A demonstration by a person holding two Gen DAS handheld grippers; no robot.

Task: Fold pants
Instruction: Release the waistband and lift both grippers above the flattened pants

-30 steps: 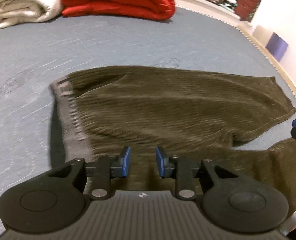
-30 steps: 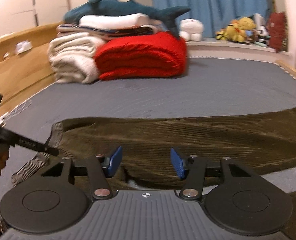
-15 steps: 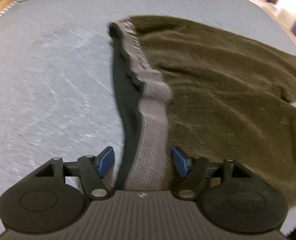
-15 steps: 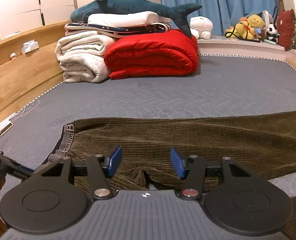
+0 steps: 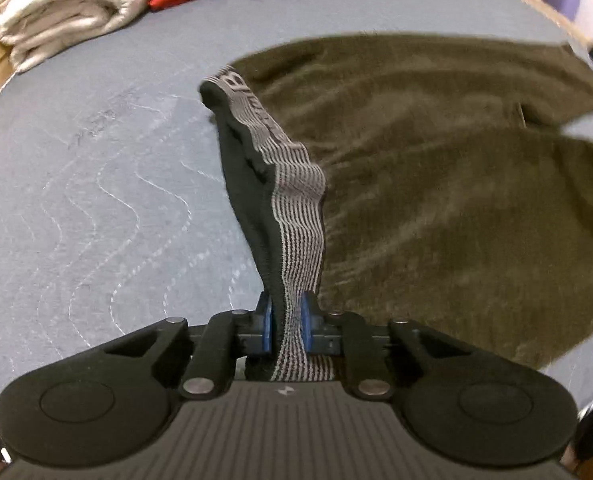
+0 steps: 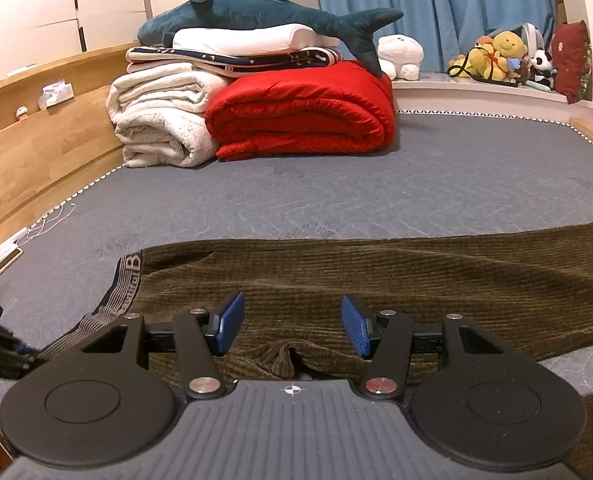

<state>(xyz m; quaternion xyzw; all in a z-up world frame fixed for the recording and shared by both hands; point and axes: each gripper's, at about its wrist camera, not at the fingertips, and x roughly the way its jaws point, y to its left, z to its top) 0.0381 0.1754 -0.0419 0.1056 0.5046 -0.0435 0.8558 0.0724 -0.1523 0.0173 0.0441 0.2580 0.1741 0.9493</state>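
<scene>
Olive corduroy pants [image 5: 436,184] lie spread flat on the grey mattress [image 5: 96,184]. Their grey striped waistband [image 5: 296,208] runs away from my left gripper [image 5: 286,320]. Its jaws are closing, and both blue pads press on the near end of that band, which rises slightly off the bed. In the right wrist view the pants [image 6: 416,276] stretch across the frame with the waistband [image 6: 130,280] at the left. My right gripper [image 6: 292,326] hovers open just over a small raised fold in the near edge of the fabric, with nothing between its pads.
A rolled red quilt [image 6: 304,120], folded white blankets [image 6: 160,120] and a blue shark plush [image 6: 272,12] are stacked at the far end. A wooden bed rail [image 6: 36,160] runs along the left, with a phone and charger [image 6: 0,260] at its foot. Soft toys [image 6: 496,56] sit on the far right ledge.
My left gripper moved left to the waistband's near end, opened around it, then shut on it. The right gripper stayed open and hardly moved.
</scene>
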